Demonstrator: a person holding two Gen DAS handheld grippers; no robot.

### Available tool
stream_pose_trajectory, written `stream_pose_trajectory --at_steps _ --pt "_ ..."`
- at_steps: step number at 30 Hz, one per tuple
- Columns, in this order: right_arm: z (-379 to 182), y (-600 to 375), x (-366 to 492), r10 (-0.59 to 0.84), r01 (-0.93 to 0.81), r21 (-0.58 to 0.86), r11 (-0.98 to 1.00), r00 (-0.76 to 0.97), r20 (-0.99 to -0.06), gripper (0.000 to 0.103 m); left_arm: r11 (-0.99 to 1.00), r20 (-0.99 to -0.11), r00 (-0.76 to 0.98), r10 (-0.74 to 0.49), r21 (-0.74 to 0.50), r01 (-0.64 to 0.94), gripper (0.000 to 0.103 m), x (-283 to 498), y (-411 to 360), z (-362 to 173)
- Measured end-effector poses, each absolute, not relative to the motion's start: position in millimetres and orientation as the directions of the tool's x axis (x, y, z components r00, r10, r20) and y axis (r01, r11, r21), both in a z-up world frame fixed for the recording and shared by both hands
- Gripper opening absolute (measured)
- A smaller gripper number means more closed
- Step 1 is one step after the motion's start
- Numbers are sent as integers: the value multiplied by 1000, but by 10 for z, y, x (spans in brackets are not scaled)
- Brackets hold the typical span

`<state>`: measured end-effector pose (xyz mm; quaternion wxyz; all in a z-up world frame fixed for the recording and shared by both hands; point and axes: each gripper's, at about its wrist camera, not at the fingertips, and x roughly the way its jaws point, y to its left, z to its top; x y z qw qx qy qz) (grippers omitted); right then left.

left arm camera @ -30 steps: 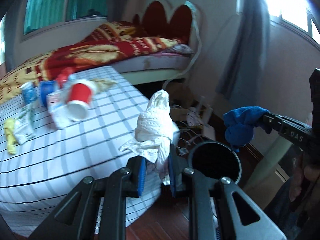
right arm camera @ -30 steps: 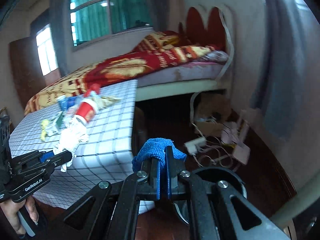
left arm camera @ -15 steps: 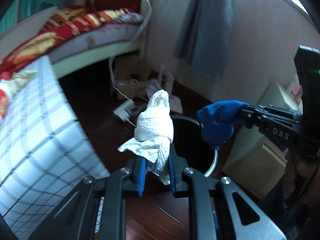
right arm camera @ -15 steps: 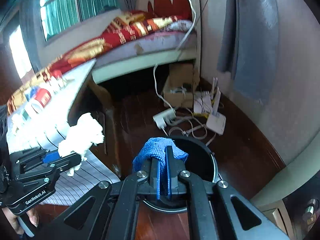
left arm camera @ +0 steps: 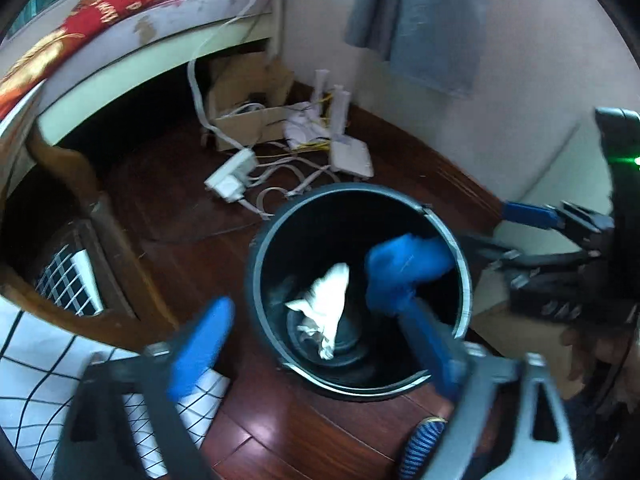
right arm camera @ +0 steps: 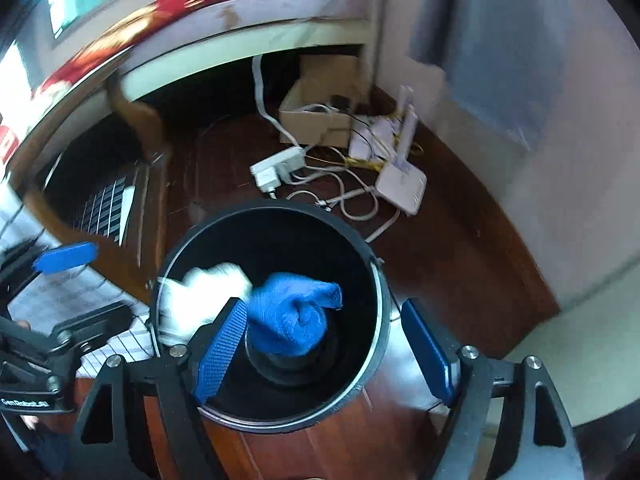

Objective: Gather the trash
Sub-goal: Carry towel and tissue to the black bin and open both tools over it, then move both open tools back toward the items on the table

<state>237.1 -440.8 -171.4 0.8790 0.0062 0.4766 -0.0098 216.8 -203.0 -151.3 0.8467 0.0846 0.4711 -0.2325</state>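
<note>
bed: (left arm camera: 132, 28) upper left of the left wrist view, red and gold patterned blanket on top, pale frame curving down the left edge
floor: (left arm camera: 184, 208) dark red-brown wood, filling the middle and bottom of both views
curtain: (left arm camera: 424, 20) grey, hanging at the upper right against the pale wall
tabletop: (left arm camera: 36, 384) lower left of the left wrist view, only its white cloth with a dark grid showing
trash bin: (left arm camera: 256, 280) round, dark, standing on the floor at the centre of both views, seen from above with its mouth open
left hand-held gripper: (left arm camera: 316, 360) bottom of the left wrist view, blurred, jaws opening and spread wide on either side of the bin's near rim, nothing pinched between them
right hand-held gripper: (right arm camera: 328, 348) bottom of the right wrist view, jaws opening, blue pads well apart above the bin; the blue cloth lies just beside the left pad, no squeeze on it
cardboard box: (left arm camera: 256, 120) on the floor beyond the bin, under the bed's end
blue cloth: (right arm camera: 292, 312) bunched, inside the bin's mouth, centre of the right wrist view
white tissue: (left arm camera: 324, 304) crumpled, inside the bin, left of the blue cloth
power strip: (left arm camera: 232, 176) white, on the floor between bin and box, among tangled cables
</note>
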Motion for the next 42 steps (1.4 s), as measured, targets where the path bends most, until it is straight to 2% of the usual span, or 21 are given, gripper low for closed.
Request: stream_pose_trajectory --at_steps 1,2,4,12,26,30,32,37,42 --pt "-1705 -4468 2368 -14 43 12 999 548 -837 82 881 -829 465 -311 -68 468 101 2152 -2013 -1492" --pt "-1676 -4515 2361 -12 55 23 998 558 -830 87 885 -822 481 -305 -59 461 101 2140 -2000 -1473" --pt "-1604 -4547 2344 -24 74 23 997 576 -817 103 896 -815 502 -289 -45 442 102 2124 -1974 -1436" --pt "-1249 -4387 2171 -59 93 3 996 664 -746 103 920 -774 571 -271 -34 390 103 2086 -1835 -1162" --pt "-804 -3906 1879 -23 44 13 999 737 -676 103 947 -702 669 -245 -25 321 103 1859 -1445 -725" --pt "-731 -3783 1797 22 17 54 998 756 -654 103 958 -675 700 -231 -32 286 103 1750 -1274 -612" --pt "-659 -3672 1733 38 -2 59 998 791 -611 103 964 -663 717 -217 -31 263 103 1696 -1163 -550" --pt "-430 -3276 1747 104 -91 53 994 790 -604 103 983 -635 759 -145 -8 181 103 1532 -795 -411" --pt "-171 -2788 1730 175 -181 41 983 830 -529 103 998 -618 784 -59 -15 64 103 1404 -280 -288"
